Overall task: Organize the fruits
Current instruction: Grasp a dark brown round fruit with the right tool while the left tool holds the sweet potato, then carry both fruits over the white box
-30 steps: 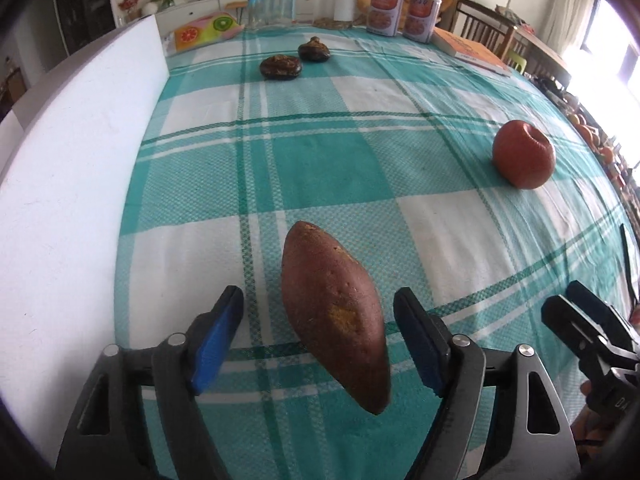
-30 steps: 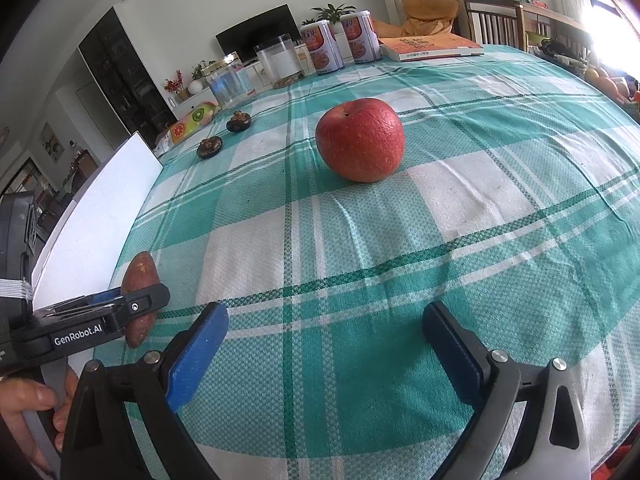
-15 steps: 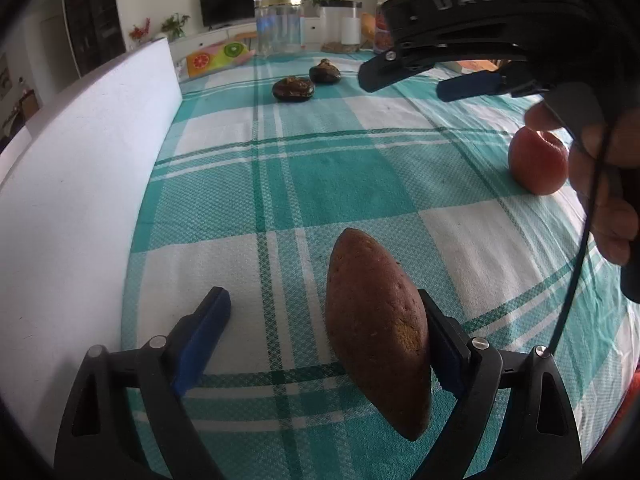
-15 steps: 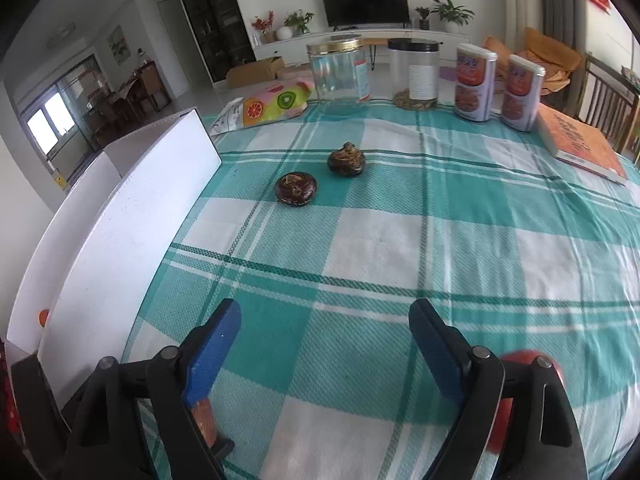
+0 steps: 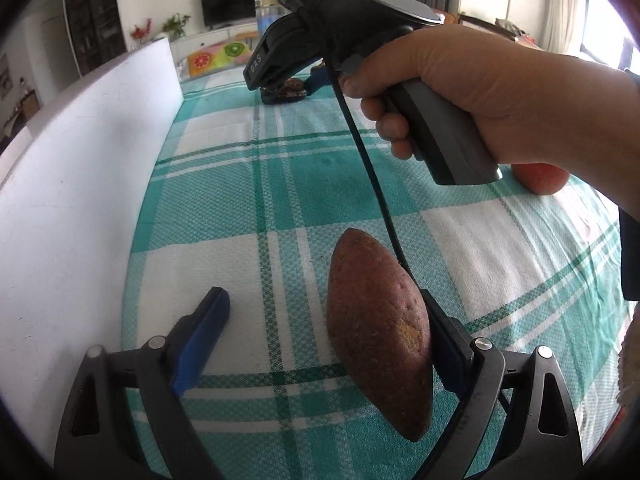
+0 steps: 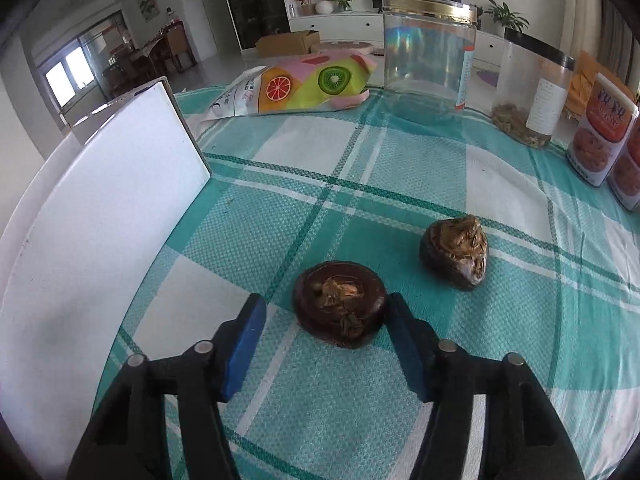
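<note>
The sweet potato [image 5: 380, 344] lies on the green-and-white checked tablecloth [image 5: 248, 184], lengthwise between the fingers of our left gripper [image 5: 320, 344]; its right flank rests against the right finger while the left blue pad [image 5: 204, 332] stands clear of it, so the jaws are spread and have just been opening wider, gripping nothing. Farther up the cloth, our right gripper [image 6: 324, 344] sits around the flat dark water chestnut [image 6: 339, 309]: its right pad [image 6: 408, 348] is touching or almost touching the fruit's edge, the left pad [image 6: 245, 350] still shows a gap, and the jaws have just been closing in with the fruit between them but not yet pinched. A second water chestnut [image 6: 455, 257], tilted on its side, lies just beyond and to the right, apart from the first. From the left wrist view we see our right hand [image 5: 492, 96] wrapped around that gripper's grey handle, and behind it a red apple [image 5: 540, 178] partly hidden. A white board [image 6: 100, 216] stands along the left edge of the table. At the far end are a fruit-printed bag [image 6: 304, 84], a clear jar with a gold lid [image 6: 428, 56], a second jar with a dark lid [image 6: 532, 96] and two printed tins [image 6: 600, 136].
</note>
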Available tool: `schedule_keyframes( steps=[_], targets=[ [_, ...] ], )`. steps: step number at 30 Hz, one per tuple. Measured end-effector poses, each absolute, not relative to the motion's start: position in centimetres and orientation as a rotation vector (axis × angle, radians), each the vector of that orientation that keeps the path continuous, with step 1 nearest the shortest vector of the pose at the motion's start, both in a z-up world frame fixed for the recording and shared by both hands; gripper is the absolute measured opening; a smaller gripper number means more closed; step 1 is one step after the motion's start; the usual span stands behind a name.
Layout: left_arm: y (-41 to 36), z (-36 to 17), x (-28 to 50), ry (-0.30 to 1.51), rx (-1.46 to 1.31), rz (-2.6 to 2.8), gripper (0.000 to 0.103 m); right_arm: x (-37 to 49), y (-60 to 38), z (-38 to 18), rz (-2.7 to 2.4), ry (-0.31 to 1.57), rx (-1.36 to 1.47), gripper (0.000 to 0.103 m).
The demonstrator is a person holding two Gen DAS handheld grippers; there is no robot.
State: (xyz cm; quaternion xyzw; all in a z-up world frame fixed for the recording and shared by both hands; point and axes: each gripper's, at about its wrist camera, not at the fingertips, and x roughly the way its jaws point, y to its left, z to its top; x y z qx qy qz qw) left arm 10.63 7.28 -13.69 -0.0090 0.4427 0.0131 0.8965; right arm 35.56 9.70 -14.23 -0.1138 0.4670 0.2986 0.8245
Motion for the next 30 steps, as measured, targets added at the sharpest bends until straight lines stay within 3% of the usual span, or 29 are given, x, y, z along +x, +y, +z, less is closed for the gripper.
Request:
schedule_keyframes(
  steps=[14,20,24,30],
  targets=[
    [7.2,-13.7,10.6,0.917,-0.018,0.027,0.093,22.6,-3.6,-6.7,0.556,1.041,-0.277,0.047],
    [7.1,-13.7,10.6,0.918,-0.016,0.029,0.093,13.0,-9.6,-11.2,0.447,1.107,-0.078,0.047],
    [7.2,-13.8,10.6,0.918,-0.015,0.030,0.094,9.6,-10.6,-13.2,0.365,0.972,0.027,0.048],
    [7.2,-13.8,10.6,0.918,-0.015,0.030,0.094,8.9,-11.5,-13.5,0.366,0.914,0.104,0.062]
  ],
)
